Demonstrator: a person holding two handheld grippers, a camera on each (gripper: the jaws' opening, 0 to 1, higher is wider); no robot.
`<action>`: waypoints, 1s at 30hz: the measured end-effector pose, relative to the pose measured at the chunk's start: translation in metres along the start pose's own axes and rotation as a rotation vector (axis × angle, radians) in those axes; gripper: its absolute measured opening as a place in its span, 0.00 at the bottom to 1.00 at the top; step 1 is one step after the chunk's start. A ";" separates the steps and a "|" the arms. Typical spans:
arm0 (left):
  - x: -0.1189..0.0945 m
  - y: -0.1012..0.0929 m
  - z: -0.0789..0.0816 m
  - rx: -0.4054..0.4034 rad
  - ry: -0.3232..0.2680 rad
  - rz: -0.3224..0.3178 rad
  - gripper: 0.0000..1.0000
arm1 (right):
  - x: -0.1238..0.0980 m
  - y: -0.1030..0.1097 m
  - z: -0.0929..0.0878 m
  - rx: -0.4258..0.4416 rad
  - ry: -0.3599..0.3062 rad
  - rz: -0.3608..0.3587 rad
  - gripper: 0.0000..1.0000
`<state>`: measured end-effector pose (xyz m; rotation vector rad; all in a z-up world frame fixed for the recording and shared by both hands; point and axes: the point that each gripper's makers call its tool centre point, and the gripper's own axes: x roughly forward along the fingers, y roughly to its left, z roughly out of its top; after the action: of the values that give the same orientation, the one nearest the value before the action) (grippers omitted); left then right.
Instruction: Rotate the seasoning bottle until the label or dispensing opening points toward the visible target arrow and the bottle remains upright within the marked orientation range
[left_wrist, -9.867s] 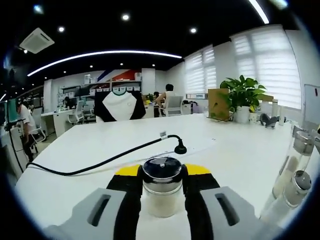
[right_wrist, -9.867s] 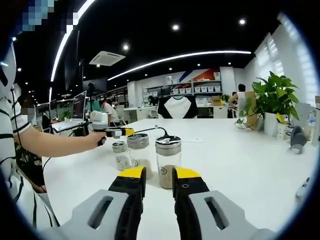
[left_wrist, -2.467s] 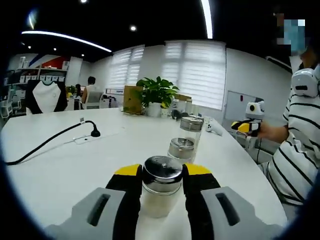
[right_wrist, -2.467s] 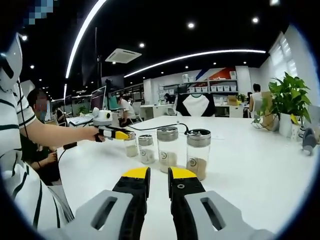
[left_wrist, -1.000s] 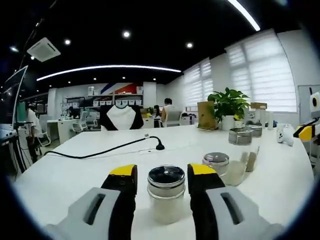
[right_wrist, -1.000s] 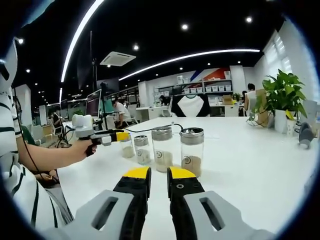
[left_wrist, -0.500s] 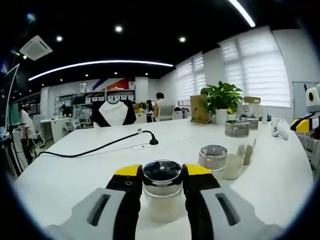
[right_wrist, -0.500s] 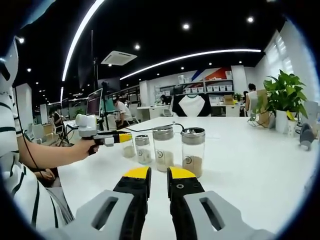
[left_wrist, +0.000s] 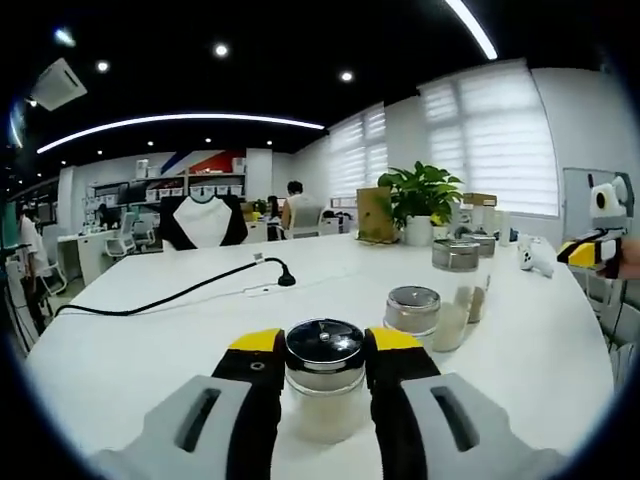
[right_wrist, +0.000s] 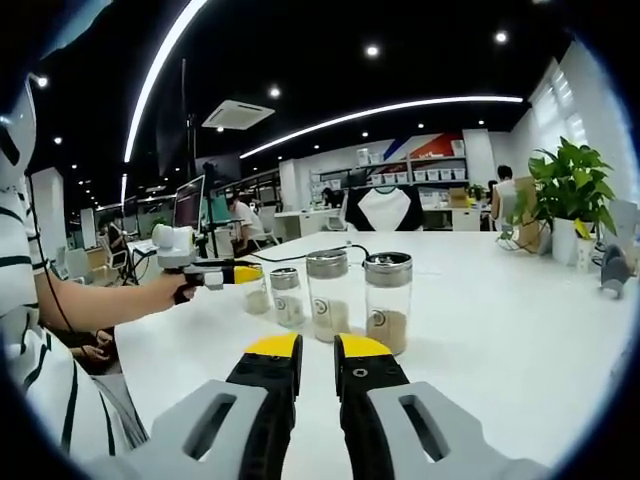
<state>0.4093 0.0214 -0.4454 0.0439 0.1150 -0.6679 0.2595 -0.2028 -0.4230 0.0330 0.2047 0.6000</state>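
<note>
Left gripper view, bottom centre: left tongs (left_wrist: 325, 372), yellow-tipped black jaws on grey bodies, clamped on either side of a short clear glass seasoning bottle with a shiny metal lid (left_wrist: 324, 378), upright on the white table (left_wrist: 160, 350), pale powder inside. Just right of centre and further back, a second short metal-lidded glass bottle (left_wrist: 415, 316), and behind it a taller glass jar with a metal cap (left_wrist: 456, 272), both upright on the same surface. A black cable with a plug end (left_wrist: 190, 290) curving from the left edge toward the middle of the frame. Far right edge, the other tool's yellow tip and white housing (left_wrist: 590, 246), well apart from the bottles. Upper right of centre, a green potted plant in a white pot (left_wrist: 420, 200) at the far end of the table, white window blinds behind. Right gripper view, bottom centre: right tongs (right_wrist: 318, 365), yellow tips close together, almost touching, nothing between them. Above them near mid-frame, a row of upright metal-lidded glass jars on the table (right_wrist: 480, 330), the tall rightmost one (right_wrist: 387, 302) holding brown seasoning. Left of the row, a person's hand (right_wrist: 170, 292) gripping the left tool, its yellow tip at the leftmost small bottle. No arrow or marking discernible on the table.
</note>
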 end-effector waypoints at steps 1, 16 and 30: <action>0.000 -0.001 0.000 0.000 0.003 -0.013 0.33 | 0.000 0.000 0.000 -0.001 0.000 0.001 0.10; 0.000 -0.013 0.000 0.019 0.011 -0.290 0.33 | 0.006 0.003 0.000 -0.015 0.021 0.009 0.10; -0.002 -0.015 -0.001 0.013 0.018 -0.484 0.33 | 0.011 0.009 0.009 -0.056 0.036 0.016 0.10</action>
<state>0.3982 0.0106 -0.4465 0.0350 0.1400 -1.1521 0.2651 -0.1895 -0.4157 -0.0303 0.2224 0.6224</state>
